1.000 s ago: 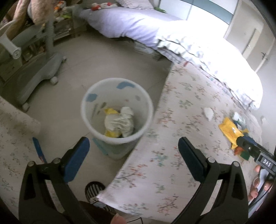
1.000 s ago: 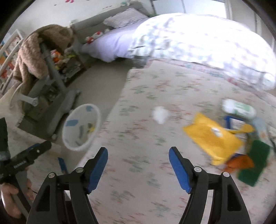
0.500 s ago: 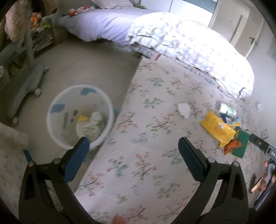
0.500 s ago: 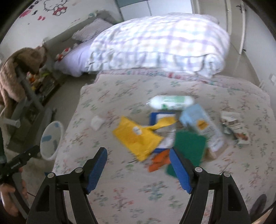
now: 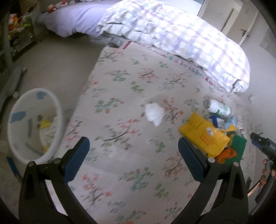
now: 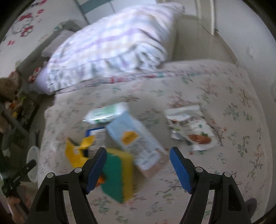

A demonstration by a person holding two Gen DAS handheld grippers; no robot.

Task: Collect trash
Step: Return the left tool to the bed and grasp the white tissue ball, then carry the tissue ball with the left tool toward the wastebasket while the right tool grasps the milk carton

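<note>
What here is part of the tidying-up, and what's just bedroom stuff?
Part of the job:
- white waste bin
- crumpled tissue
- yellow packet
- pale blue carton
- white plastic bottle
- torn snack wrapper
- green-and-yellow sponge

Just lying about:
- checked duvet
- floral bedsheet
- soft toys

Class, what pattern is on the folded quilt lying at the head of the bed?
Pastel purple-and-white checks on the quilt, clearest in the left wrist view.
</note>
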